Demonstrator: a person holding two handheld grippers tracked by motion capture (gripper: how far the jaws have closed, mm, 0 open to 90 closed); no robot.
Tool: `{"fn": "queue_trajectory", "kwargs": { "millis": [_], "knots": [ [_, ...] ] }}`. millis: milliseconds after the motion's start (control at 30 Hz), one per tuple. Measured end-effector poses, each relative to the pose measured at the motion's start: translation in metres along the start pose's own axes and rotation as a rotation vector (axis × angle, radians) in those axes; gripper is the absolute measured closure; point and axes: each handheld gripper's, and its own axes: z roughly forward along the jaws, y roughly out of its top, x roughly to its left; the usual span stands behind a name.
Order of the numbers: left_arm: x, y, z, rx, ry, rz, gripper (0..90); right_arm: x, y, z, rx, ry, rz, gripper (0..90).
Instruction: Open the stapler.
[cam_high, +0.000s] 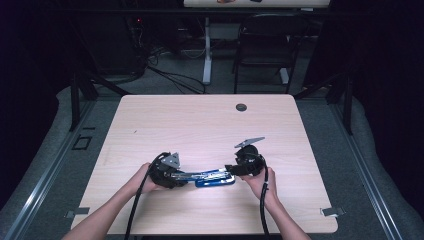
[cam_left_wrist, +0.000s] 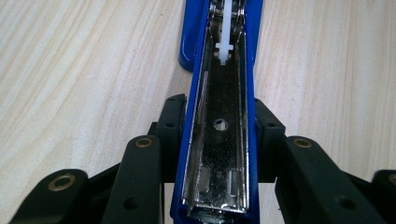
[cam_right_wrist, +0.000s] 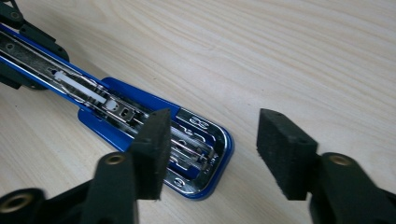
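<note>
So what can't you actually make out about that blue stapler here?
- Stapler, high view: too small to show staples; both ends hidden by the hand-held grippers.
- Left gripper view: top arm's near end cut by bottom edge.
- Right gripper view: base partly behind a black pad.

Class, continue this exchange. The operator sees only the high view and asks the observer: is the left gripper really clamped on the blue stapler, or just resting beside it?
Observer: Clamped. The left gripper has its pads pressed on both blue sides of the stapler, on its opened arm.
Operator: And the right gripper?
Observer: The right gripper is open. One pad hangs over the metal base plate, the other over bare table; it grips nothing.
Operator: Anything in the channel?
Observer: A white pusher sits farther up; between the jaws it looks like bare metal.
</note>
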Motion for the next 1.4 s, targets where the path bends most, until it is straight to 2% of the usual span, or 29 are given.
{"fn": "queue_trajectory", "kwargs": {
  "millis": [300,467,733,900,933,1133,1167,1233,1333,1400],
  "knots": [
    [0.000,0.000,0.000,-0.008,-0.004,0.005,64.3,-0.012,0.002,-0.010,0.018,-0.014,0.007,27.4],
    [0.000,0.000,0.000,-0.012,-0.005,0.008,64.4,-0.021,0.002,-0.016,0.033,-0.019,0.027,18.0],
    [0.000,0.001,0.000,-0.013,-0.005,0.017,64.5,-0.034,0.002,-0.027,0.044,-0.041,0.032,13.1],
    [0.000,0.001,0.000,-0.012,-0.005,0.016,64.4,-0.052,-0.003,-0.030,0.073,-0.078,0.058,5.5],
    [-0.001,0.001,-0.001,-0.002,0.003,0.018,64.4,-0.055,-0.003,-0.030,0.081,-0.082,0.059,4.7],
    [0.000,0.001,0.000,-0.012,-0.007,0.017,64.4,-0.071,-0.011,-0.030,0.084,-0.111,0.078,4.7],
    [0.001,0.001,-0.001,-0.010,-0.010,0.018,64.4,-0.078,-0.014,-0.030,0.100,-0.110,0.091,4.3],
    [0.000,0.001,0.000,-0.012,-0.004,0.018,64.4,-0.083,-0.016,-0.030,0.104,-0.123,0.109,5.5],
    [0.000,0.001,0.000,-0.012,-0.006,0.019,64.4,-0.087,-0.016,-0.030,0.102,-0.137,0.123,6.7],
    [0.000,0.001,0.000,-0.011,-0.006,0.019,64.4,-0.088,-0.016,-0.029,0.116,-0.167,0.134,6.9]
  ]
}}
